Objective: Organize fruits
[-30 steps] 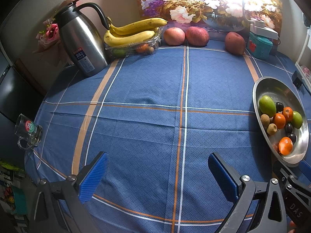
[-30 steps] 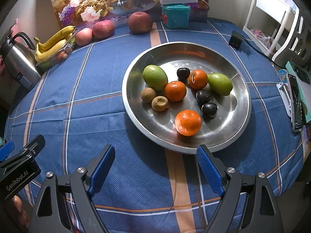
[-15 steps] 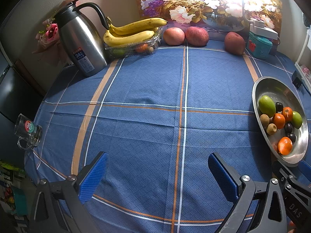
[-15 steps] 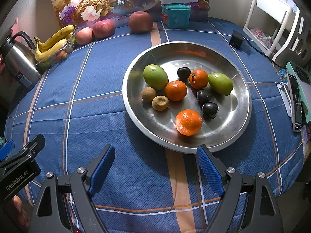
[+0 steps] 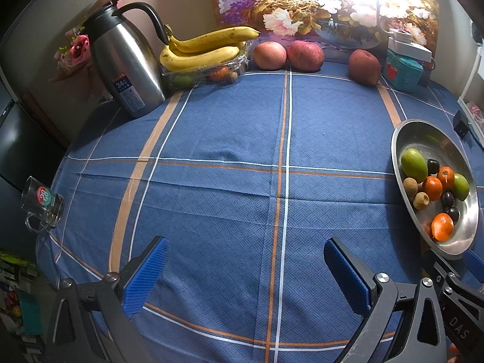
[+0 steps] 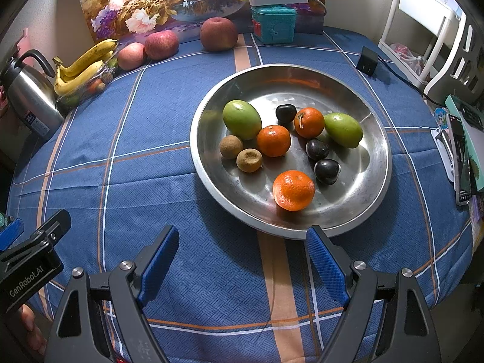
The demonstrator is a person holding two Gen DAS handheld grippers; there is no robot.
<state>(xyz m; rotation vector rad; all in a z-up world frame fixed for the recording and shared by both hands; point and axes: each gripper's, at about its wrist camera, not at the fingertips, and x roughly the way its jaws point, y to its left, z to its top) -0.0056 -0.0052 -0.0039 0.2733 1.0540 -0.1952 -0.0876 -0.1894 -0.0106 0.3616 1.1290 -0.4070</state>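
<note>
Blue checked cloth (image 5: pixel 230 139) covers my table. Through the left wrist camera my left gripper (image 5: pixel 242 272) hovers spread wide and empty over bare cloth; bananas (image 5: pixel 202 51) and apples (image 5: pixel 287 56) line the far edge beside a kettle (image 5: pixel 127 60).

Through the right wrist camera my right gripper (image 6: pixel 242 260) is also wide open with nothing in it, just short of the metal bowl (image 6: pixel 357 199), which holds oranges (image 6: pixel 293 190), green fruit (image 6: pixel 242 119), plums (image 6: pixel 326 171) and brown fruit (image 6: pixel 231 146). This could be sorting underway or finished; I can't tell which.
</note>
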